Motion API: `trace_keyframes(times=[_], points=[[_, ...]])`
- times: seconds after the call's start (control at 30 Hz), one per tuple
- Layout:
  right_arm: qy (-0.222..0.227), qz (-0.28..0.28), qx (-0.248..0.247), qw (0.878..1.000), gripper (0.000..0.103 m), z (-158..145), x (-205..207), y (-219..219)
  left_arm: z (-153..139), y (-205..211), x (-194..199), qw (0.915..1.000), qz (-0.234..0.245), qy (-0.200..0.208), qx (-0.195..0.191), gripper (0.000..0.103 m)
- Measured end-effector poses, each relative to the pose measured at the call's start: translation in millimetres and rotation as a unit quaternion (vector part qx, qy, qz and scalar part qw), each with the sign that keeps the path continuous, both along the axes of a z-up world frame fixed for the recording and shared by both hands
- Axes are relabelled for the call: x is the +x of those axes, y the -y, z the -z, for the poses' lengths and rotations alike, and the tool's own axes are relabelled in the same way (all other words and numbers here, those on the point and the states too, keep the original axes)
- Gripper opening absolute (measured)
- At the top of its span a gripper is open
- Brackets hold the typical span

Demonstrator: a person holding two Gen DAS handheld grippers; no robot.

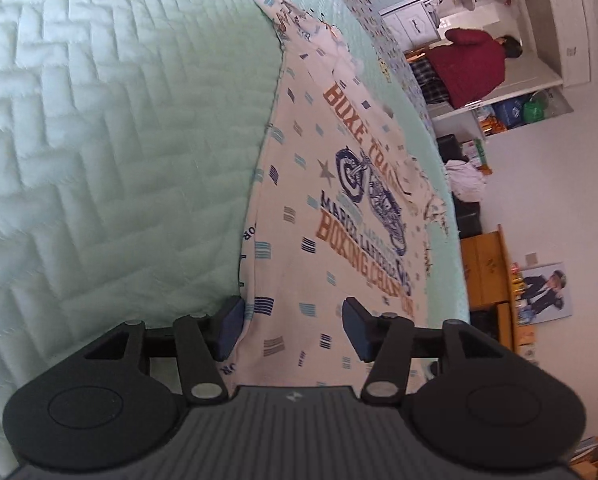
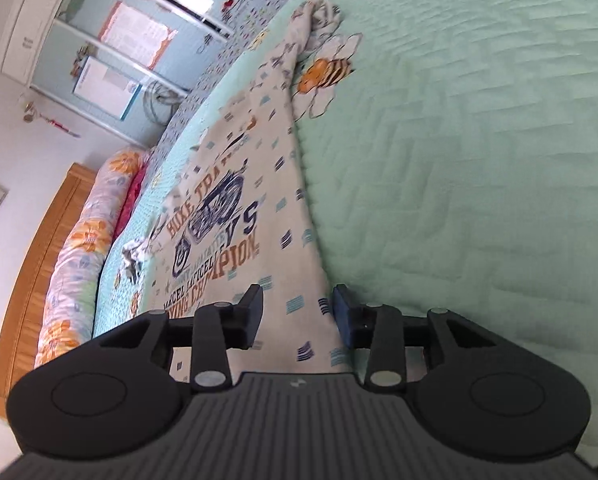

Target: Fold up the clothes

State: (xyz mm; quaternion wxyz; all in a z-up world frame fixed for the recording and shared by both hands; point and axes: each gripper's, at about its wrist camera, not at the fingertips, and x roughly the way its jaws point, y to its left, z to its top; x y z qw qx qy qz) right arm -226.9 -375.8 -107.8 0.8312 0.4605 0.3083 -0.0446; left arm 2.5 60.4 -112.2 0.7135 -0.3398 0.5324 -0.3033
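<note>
The left gripper (image 1: pixel 295 330) has its two dark padded jaws standing apart, pressing on nothing. The hem of a cream printed T-shirt (image 1: pixel 331 216) lies between and just beyond them; the shirt's left edge runs right beside the left-hand pad. The right gripper (image 2: pixel 298 314) is also parted, somewhat narrower, with the same garment's hem in the gap and its right edge just beside the right-hand pad. The shirt stretches flat ahead of both grippers on a pale green quilted bedspread (image 1: pixel 111 128), printed with a blue motorcycle and orange lettering. Beyond the right gripper, at the shirt's far end, sits a bee and flower design (image 2: pixel 327 70) on the quilt. Far ahead and right of the left gripper, a person in a dark red top (image 1: pixel 469 66) stands by white shelves.
</note>
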Motion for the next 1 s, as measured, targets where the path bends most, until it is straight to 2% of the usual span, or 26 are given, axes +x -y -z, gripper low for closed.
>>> trace_keyframes(times=[0.03, 0.07, 0.1, 0.13, 0.2, 0.4, 0.47, 0.6, 0.67, 0.73, 0.8, 0.87, 0.93, 1.0], points=[[-0.001, 0.0, 0.001, 1.0, 0.031, 1, 2, -1, 4, -1, 0, 0.9998, -0.006, -0.01, -0.017, 0.054], [-0.004, -0.001, 0.005, 1.0, 0.017, 3, 3, 0, 7, -3, 0, 0.9994, -0.009, -0.018, -0.027, 0.052], [-0.007, -0.002, 0.009, 1.0, 0.011, 5, 3, 0, 8, -4, -1, 0.9994, -0.01, -0.021, -0.027, 0.043], [-0.008, -0.003, 0.012, 1.0, 0.004, 6, 3, 0, 8, -3, -2, 0.9995, -0.009, -0.023, -0.021, 0.025], [-0.008, -0.003, 0.015, 1.0, 0.002, 8, 1, 0, 7, -3, -6, 0.9998, -0.008, -0.02, -0.005, 0.01], [0.005, 0.014, -0.021, 1.0, 0.001, -16, -24, 5, -15, -23, -26, 0.9993, -0.02, 0.022, 0.024, 0.006], [0.011, 0.017, -0.036, 0.999, 0.0, -27, -38, 7, -28, -34, -38, 0.9986, -0.018, 0.038, 0.032, 0.001], [0.0, 0.007, -0.059, 0.998, 0.0, -31, -50, 7, -34, -41, -49, 0.9974, 0.001, 0.047, 0.055, 0.003], [-0.001, 0.017, -0.054, 0.998, 0.004, -29, -51, 7, -31, -42, -48, 0.9973, -0.009, 0.042, 0.06, 0.011], [0.006, 0.027, -0.048, 0.998, 0.006, -29, -52, 5, -32, -41, -45, 0.9974, -0.02, 0.043, 0.055, 0.038], [0.015, 0.026, -0.066, 0.997, 0.008, -38, -49, 0, -40, -34, -41, 0.9967, -0.014, 0.057, 0.055, 0.047], [0.024, 0.027, -0.09, 0.995, 0.026, -53, -46, -2, -52, -25, -35, 0.9956, -0.004, 0.073, 0.058, 0.049], [0.039, 0.033, -0.105, 0.993, 0.033, -68, -43, 0, -66, -15, -24, 0.9939, 0.003, 0.091, 0.063, 0.056], [0.063, 0.035, -0.114, 0.991, 0.036, -79, -38, 5, -78, -3, -9, 0.9908, 0.005, 0.112, 0.076, 0.059]])
